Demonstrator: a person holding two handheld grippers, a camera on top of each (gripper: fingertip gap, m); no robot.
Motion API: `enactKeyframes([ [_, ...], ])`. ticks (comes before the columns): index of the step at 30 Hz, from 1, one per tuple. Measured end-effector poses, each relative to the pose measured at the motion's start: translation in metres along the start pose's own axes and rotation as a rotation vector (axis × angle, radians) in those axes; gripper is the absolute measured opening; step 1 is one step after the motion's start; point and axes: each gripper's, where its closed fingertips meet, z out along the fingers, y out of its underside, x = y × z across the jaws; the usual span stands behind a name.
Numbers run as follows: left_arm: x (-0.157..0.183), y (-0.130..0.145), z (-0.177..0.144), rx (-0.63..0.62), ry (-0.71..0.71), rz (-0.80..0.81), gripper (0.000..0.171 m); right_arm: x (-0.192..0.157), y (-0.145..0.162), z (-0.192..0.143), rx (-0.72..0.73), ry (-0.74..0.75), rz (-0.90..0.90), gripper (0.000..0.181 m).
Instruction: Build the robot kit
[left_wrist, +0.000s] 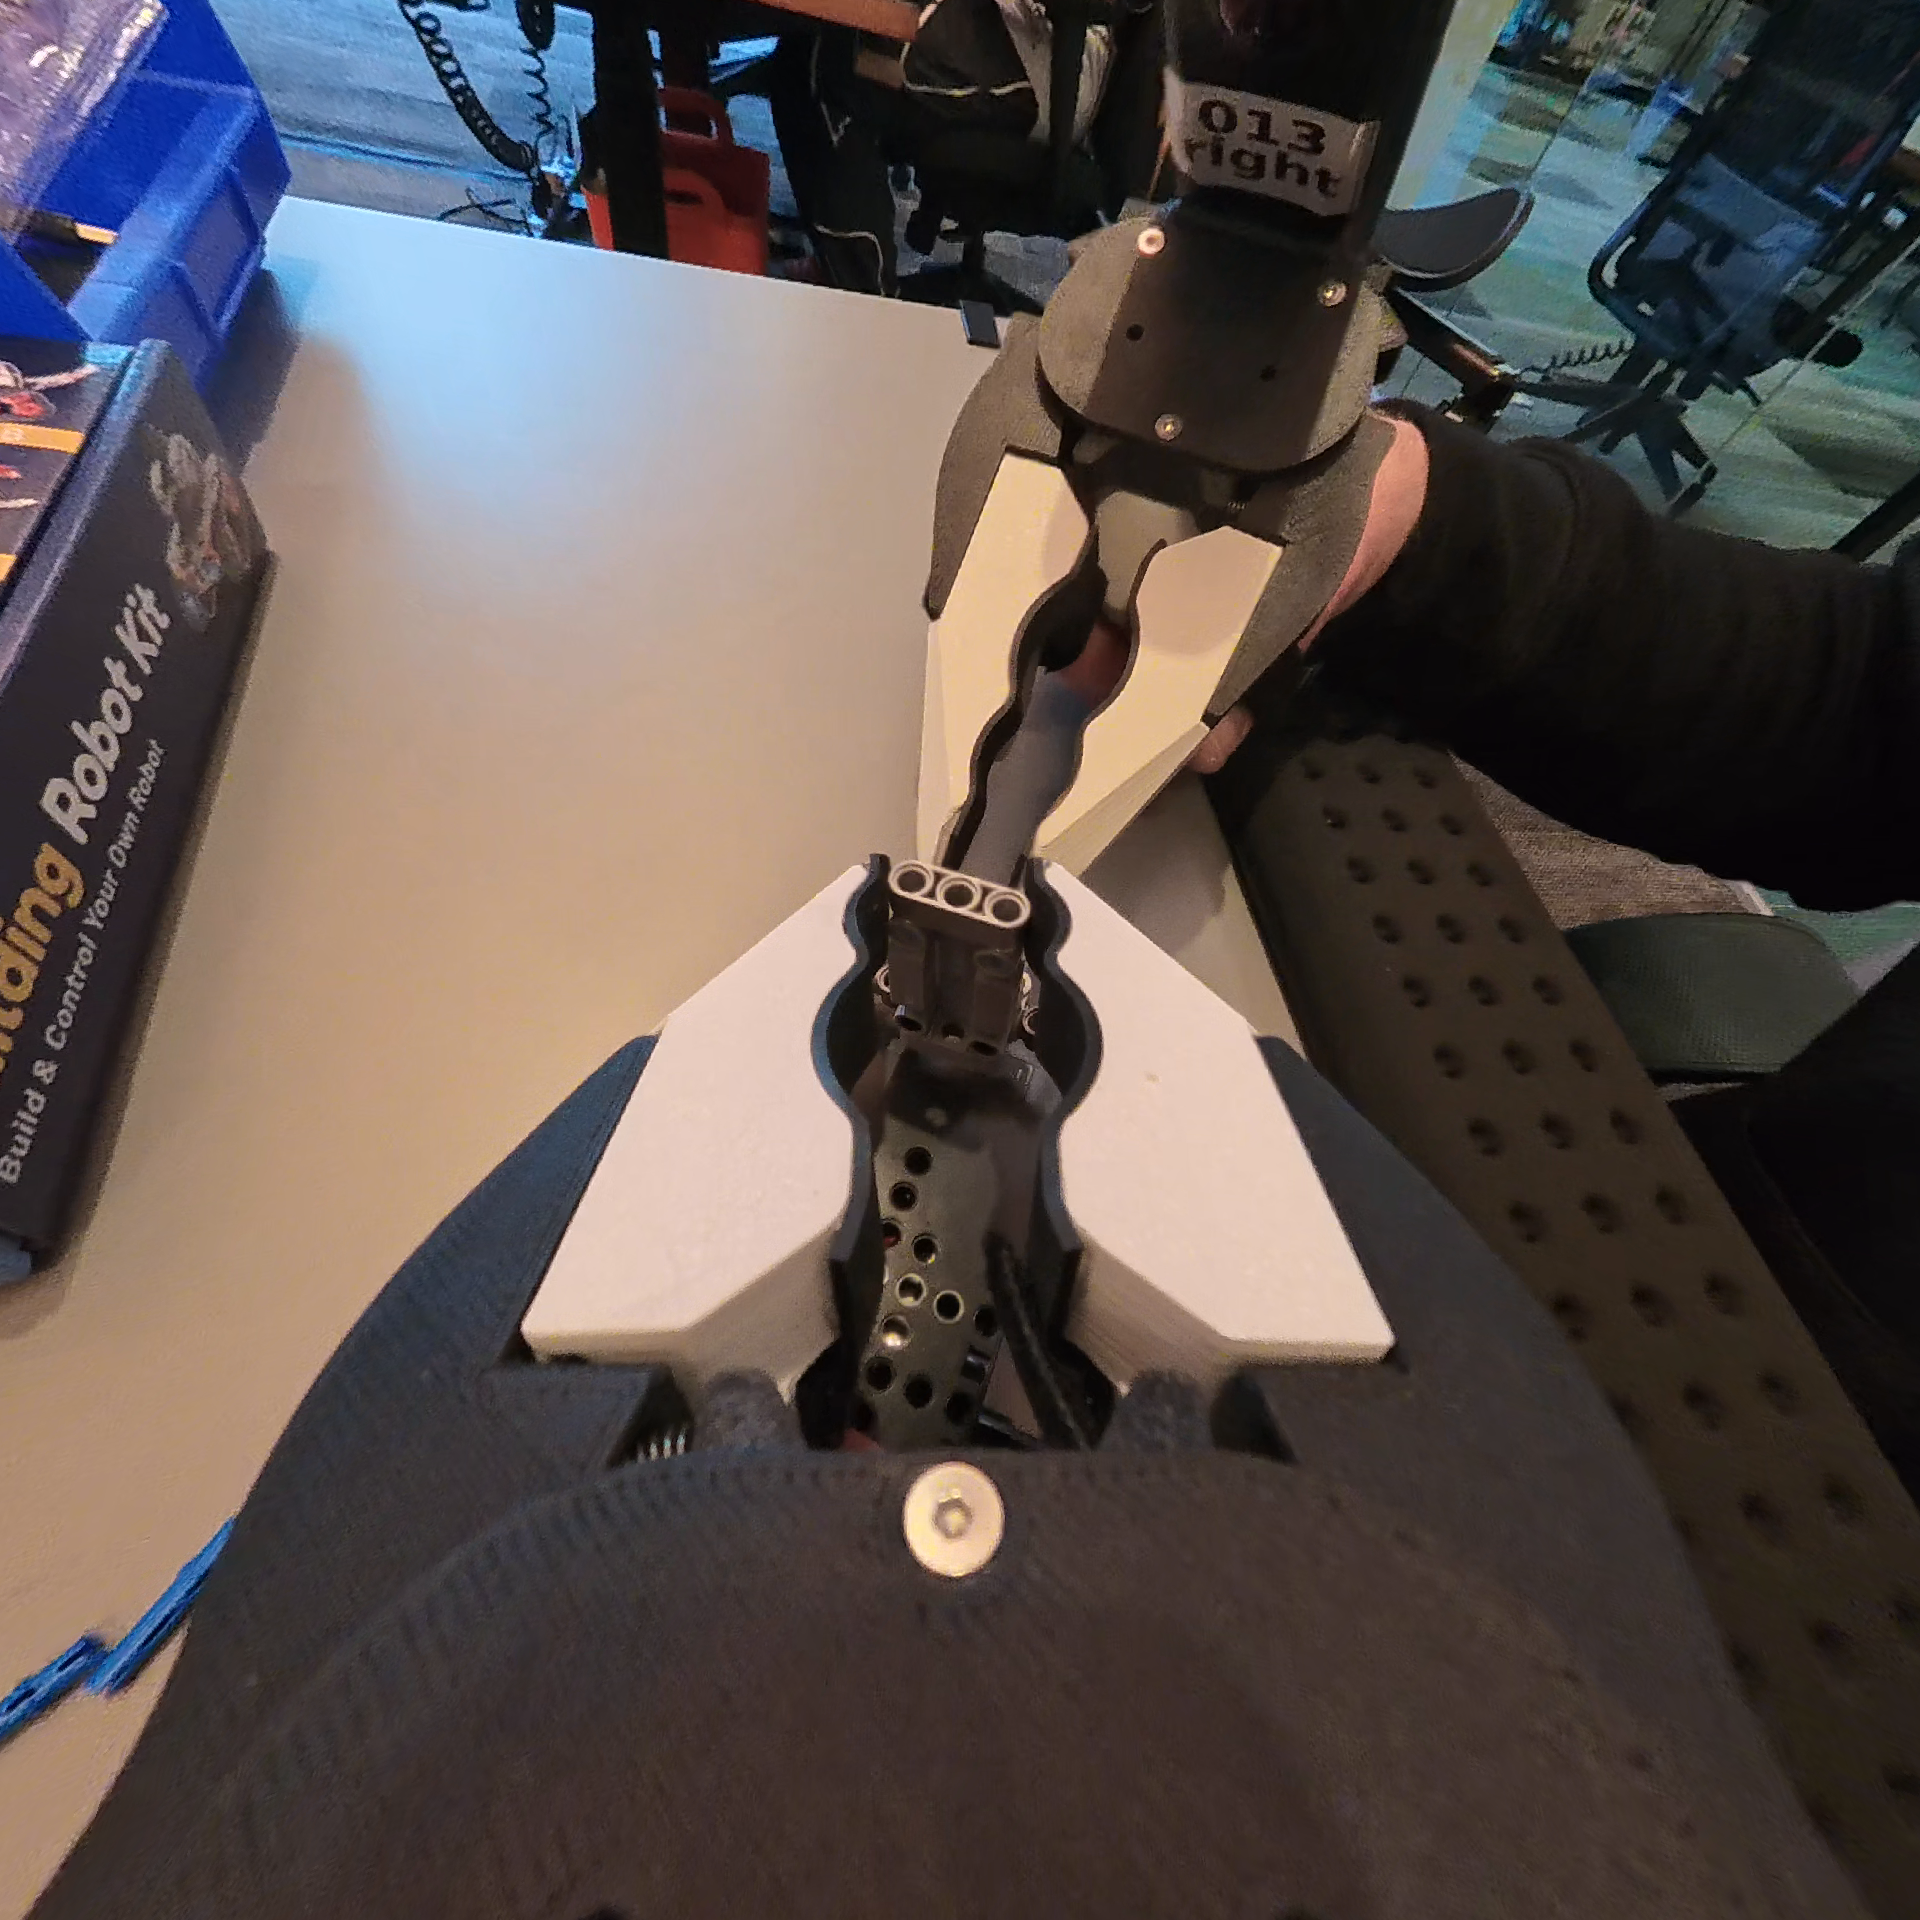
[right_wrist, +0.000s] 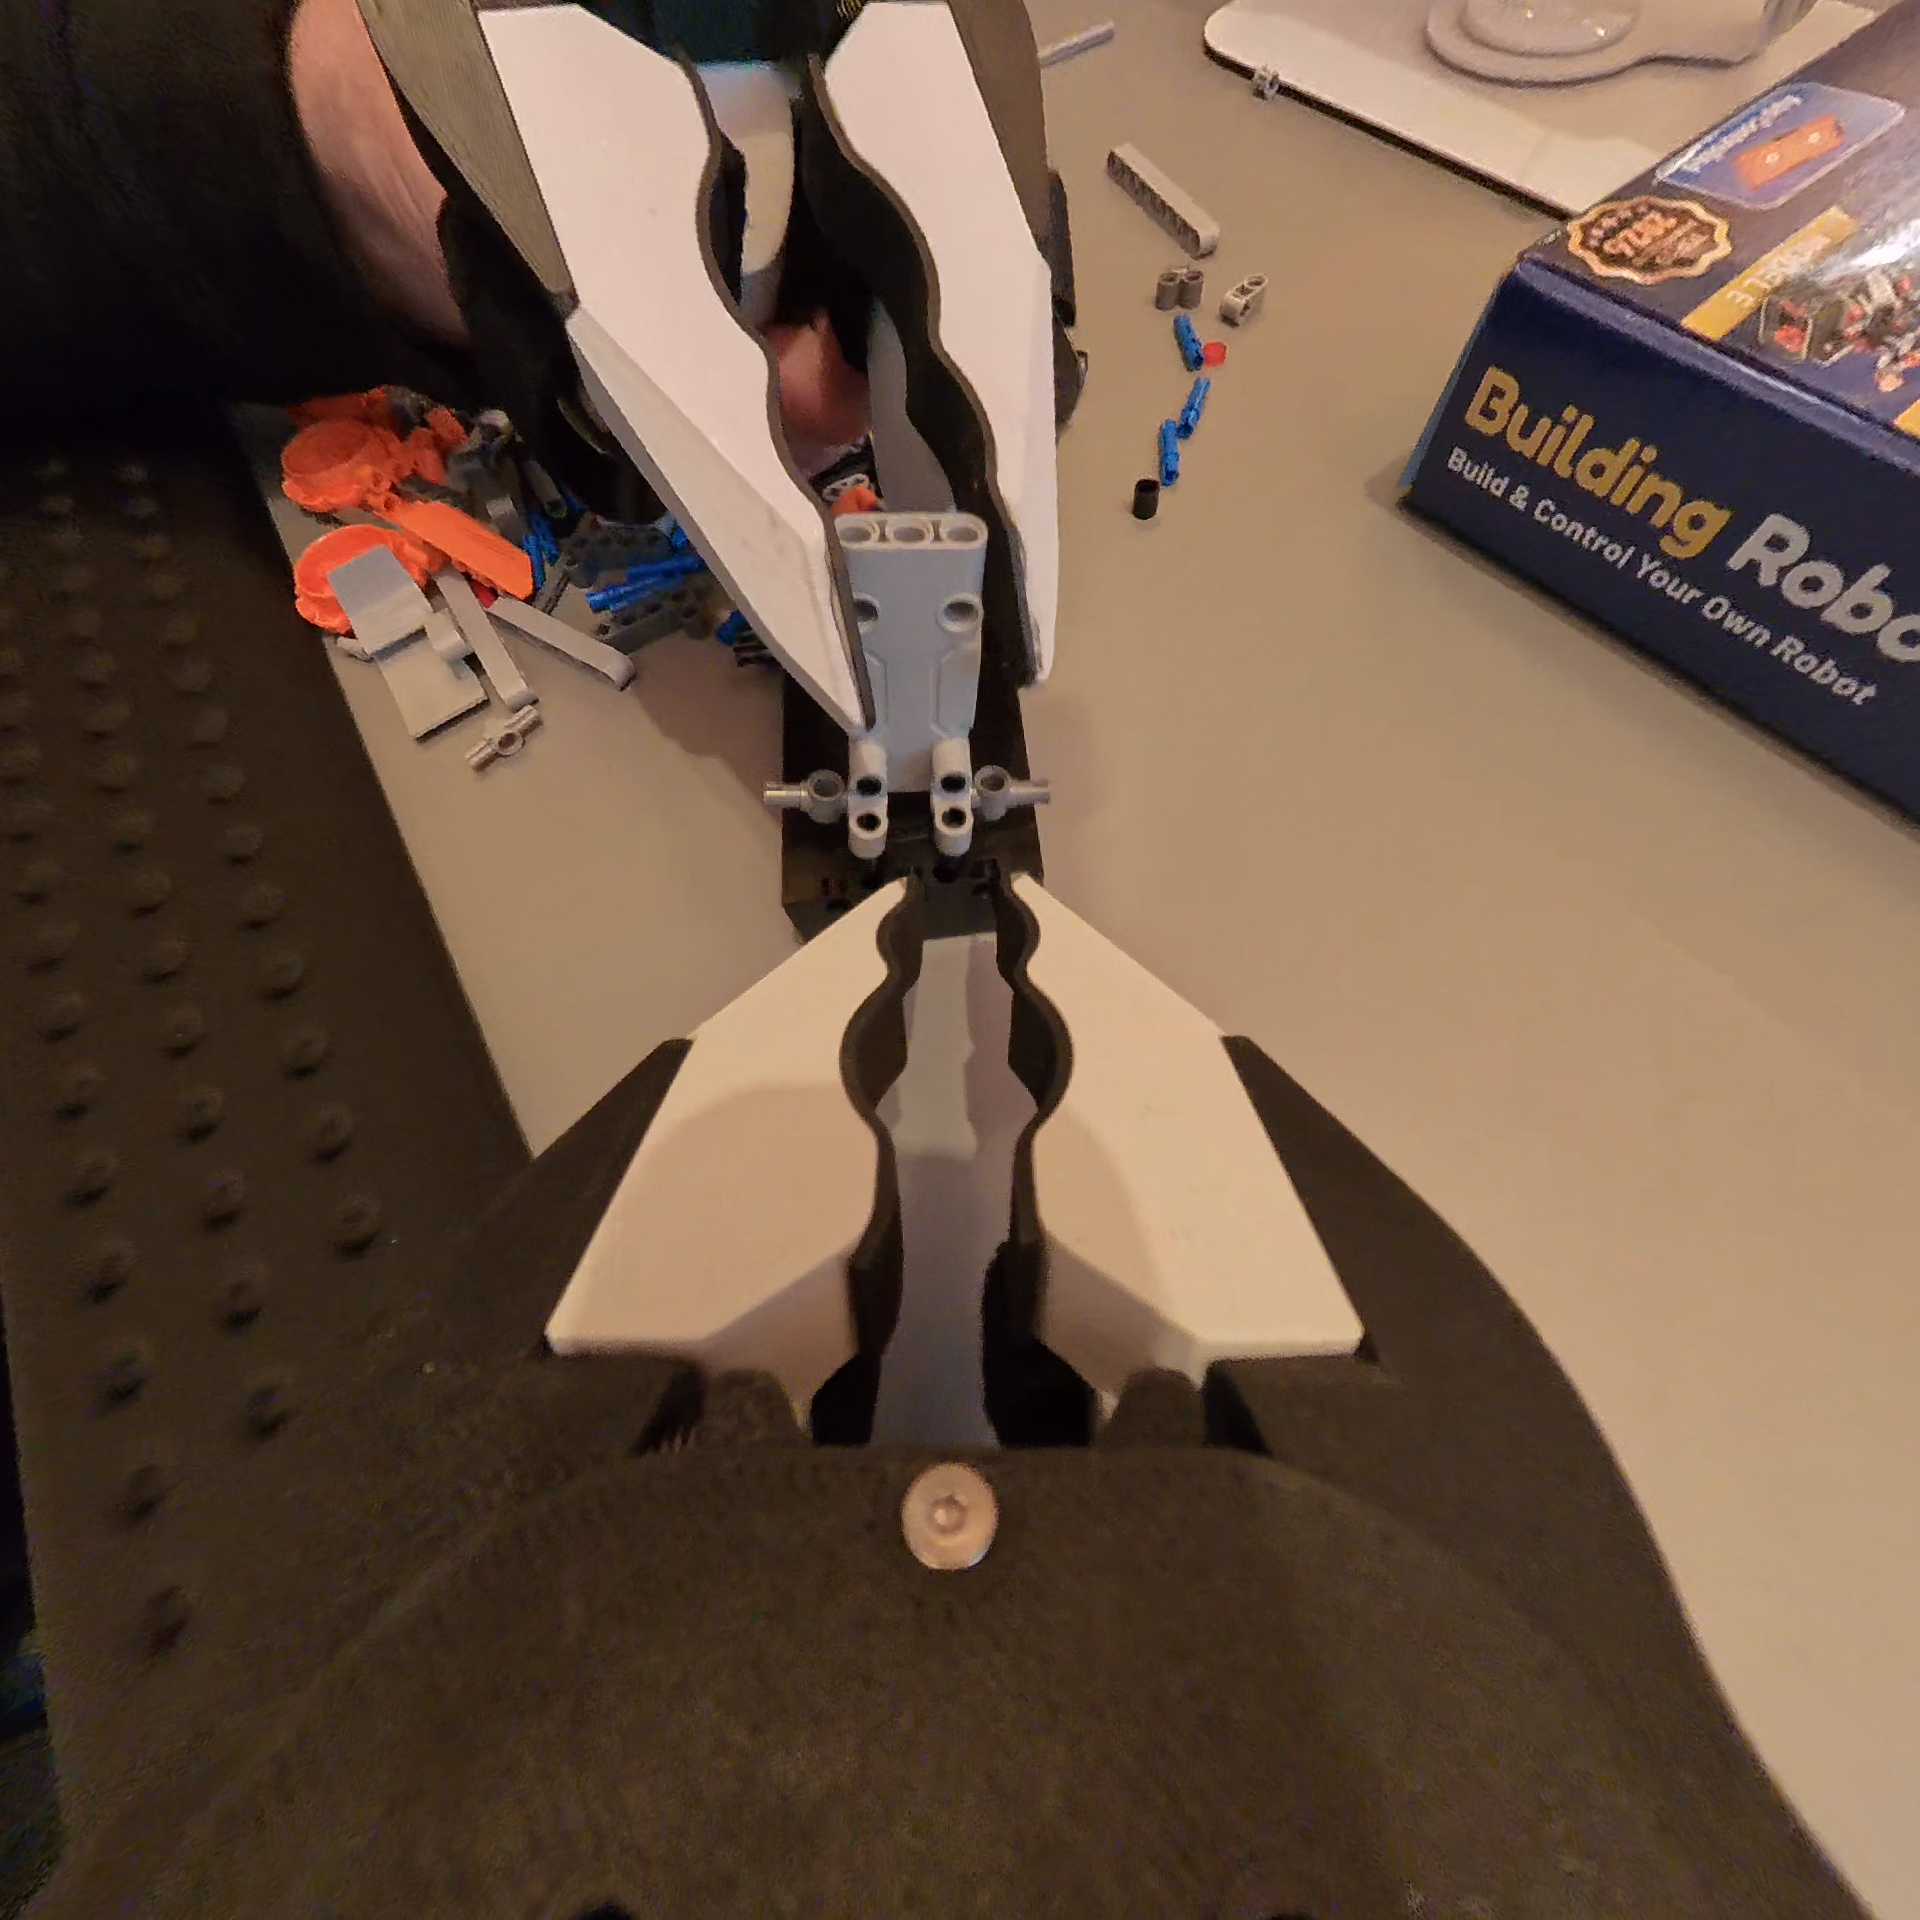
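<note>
My left gripper (left_wrist: 956, 883) is shut on a light grey construction piece (left_wrist: 956, 896) with three holes along its top end, holding it upright. The piece (right_wrist: 914, 623) stands on a black perforated plate (left_wrist: 920, 1247) and joins it through small grey pin connectors (right_wrist: 862, 805). In the right wrist view the left gripper (right_wrist: 951, 696) comes down from above. My right gripper (right_wrist: 954, 883) faces it, its tips closed on the near end of the black plate (right_wrist: 821, 894). In the left wrist view the right gripper (left_wrist: 997, 842) sits just behind the grey piece.
A blue kit box (right_wrist: 1714, 468) lies on the grey table (right_wrist: 1299, 935), also in the left wrist view (left_wrist: 104, 779). A pile of orange, grey and blue parts (right_wrist: 468, 561) and small loose pins (right_wrist: 1184, 395) lie nearby. A black perforated chair back (left_wrist: 1507, 1143) stands along the table's edge. Less than 4 cm separates the two grippers' tips.
</note>
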Motion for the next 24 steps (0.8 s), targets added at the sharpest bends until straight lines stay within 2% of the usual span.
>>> enactKeyframes([
  [7, 0.002, 0.002, 0.002, -0.009, 0.006, 0.009, 0.023, -0.002, -0.006, 0.006, 0.016, -0.032, -0.007, 0.018],
  [13, 0.002, 0.002, 0.003, -0.005, 0.009, 0.019, 0.024, -0.002, -0.006, 0.012, -0.006, -0.04, -0.024, 0.006],
  [24, 0.002, 0.002, 0.003, -0.012, -0.006, 0.04, 0.023, -0.002, -0.006, 0.013, -0.012, -0.034, -0.055, 0.005],
])
